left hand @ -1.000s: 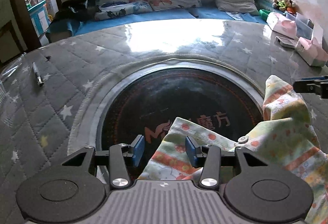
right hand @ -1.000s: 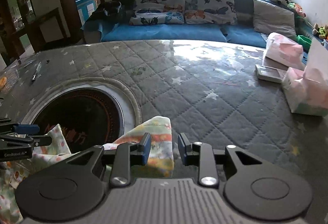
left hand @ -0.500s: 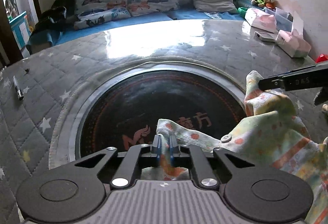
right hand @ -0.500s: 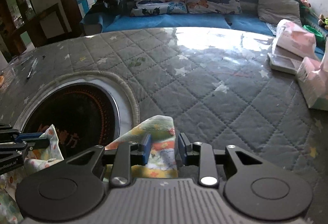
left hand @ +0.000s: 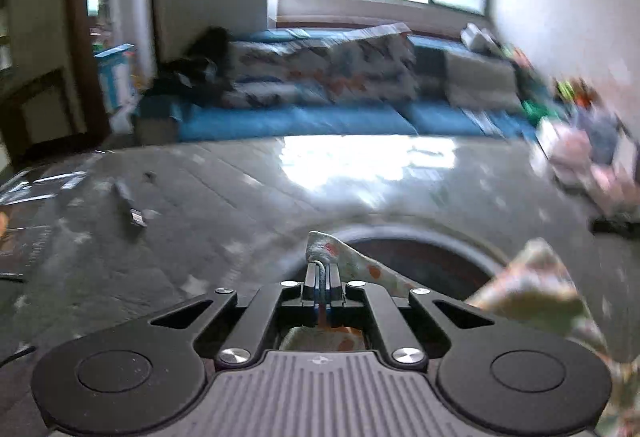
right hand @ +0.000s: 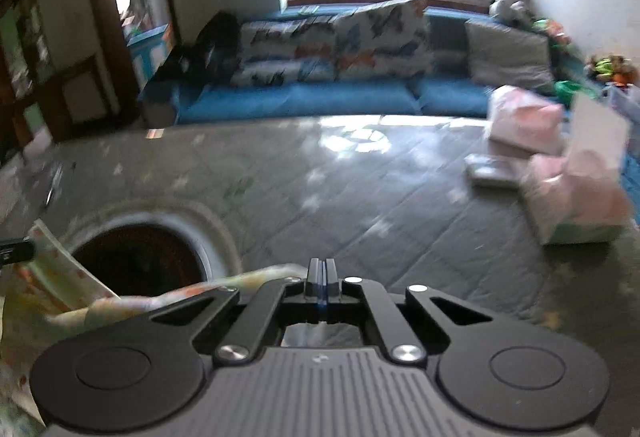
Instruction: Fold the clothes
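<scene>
Over the quilted grey table cover [left hand: 224, 197], the left gripper [left hand: 322, 271] had its jaws pinched on a corner of the patterned garment [left hand: 360, 269], whose cloth trailed toward 4 o'clock above the dark round inset [left hand: 420, 257]. The right gripper [right hand: 321, 269] had its jaws pressed together on another edge of the garment [right hand: 248, 283], which stretched toward 9 o'clock across the inset [right hand: 136, 261]. Open cover lay toward 12 o'clock of both grippers, bounded at 2 o'clock by pink boxes [right hand: 568, 197] and at 10 o'clock by a pen [left hand: 128, 203].

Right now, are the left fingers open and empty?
No, the left fingers are closed on a corner of the patterned garment.
</scene>
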Tool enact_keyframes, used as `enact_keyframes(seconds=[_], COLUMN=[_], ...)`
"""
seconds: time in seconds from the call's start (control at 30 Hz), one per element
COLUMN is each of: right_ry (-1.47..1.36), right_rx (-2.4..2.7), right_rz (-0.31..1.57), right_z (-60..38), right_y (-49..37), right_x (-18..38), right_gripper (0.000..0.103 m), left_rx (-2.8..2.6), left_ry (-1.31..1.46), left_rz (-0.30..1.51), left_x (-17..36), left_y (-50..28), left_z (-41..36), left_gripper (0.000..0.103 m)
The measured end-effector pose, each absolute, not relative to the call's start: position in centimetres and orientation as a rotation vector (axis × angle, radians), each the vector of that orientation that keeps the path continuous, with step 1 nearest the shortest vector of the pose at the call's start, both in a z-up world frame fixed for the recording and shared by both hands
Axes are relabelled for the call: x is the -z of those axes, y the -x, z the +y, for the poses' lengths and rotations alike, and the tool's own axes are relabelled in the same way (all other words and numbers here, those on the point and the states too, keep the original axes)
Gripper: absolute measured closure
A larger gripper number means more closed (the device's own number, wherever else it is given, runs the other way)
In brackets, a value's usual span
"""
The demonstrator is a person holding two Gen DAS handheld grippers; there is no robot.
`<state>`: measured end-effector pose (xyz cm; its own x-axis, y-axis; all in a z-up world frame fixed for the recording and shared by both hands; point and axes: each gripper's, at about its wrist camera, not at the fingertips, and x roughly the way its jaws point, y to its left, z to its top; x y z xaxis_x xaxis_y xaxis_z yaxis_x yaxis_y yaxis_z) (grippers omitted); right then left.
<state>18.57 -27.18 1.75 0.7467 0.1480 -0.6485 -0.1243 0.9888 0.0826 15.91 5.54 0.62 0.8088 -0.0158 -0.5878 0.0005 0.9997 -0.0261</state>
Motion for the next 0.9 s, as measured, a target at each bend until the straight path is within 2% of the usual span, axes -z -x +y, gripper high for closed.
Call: enact_keyframes(seconds=[0.1, 0.27, 0.33, 0.53, 0.6, 0.63, 0.67, 0.9], right_ry=[-0.106, -0.106, -0.087, -0.098, -0.071, -0.055, -0.057, -0.023], right_rx=[-0.161, -0.192, -0.193, -0.213, -0.22, -0.231, -0.249, -0.326], right_rz=[0.762, 0.844, 0.862, 0.868, 0.857, 0.856, 0.855, 0.659], right_z=[-28.2, -26.9, -26.4, -25.1, -24.5, -24.2, -23.9, -24.0], right_y=[-19.5, -21.0, -21.5, -22.7, -22.8, -22.8, -22.7, -17.9], right_x=[-1.3, 1.0, 1.8, 3.6, 3.7, 3.7, 3.6, 0.0], right_gripper=[0.102, 0.09, 0.079, 0.072, 0.075, 0.089, 0.095, 0.097], left_rx=[-0.033, -0.077, -0.085, -0.061, -0.063, -0.063, -0.063, -0.005], left_ry=[0.055, 0.057, 0.067, 0.054, 0.061, 0.067, 0.07, 0.131], left_rz=[0.644, 0.644, 0.643, 0.645, 0.649, 0.651, 0.652, 0.577], left_x=[-0.4, 0.0, 0.2, 0.5, 0.5, 0.5, 0.5, -0.9], left_y=[-16.7, -16.8, -16.7, -16.2, -16.2, -16.2, -16.2, -13.4], left_z=[6.6, 7.6, 8.0, 7.8, 7.8, 7.9, 7.9, 8.8], left_gripper=[0.1, 0.1, 0.1, 0.1, 0.1, 0.1, 0.1, 0.1])
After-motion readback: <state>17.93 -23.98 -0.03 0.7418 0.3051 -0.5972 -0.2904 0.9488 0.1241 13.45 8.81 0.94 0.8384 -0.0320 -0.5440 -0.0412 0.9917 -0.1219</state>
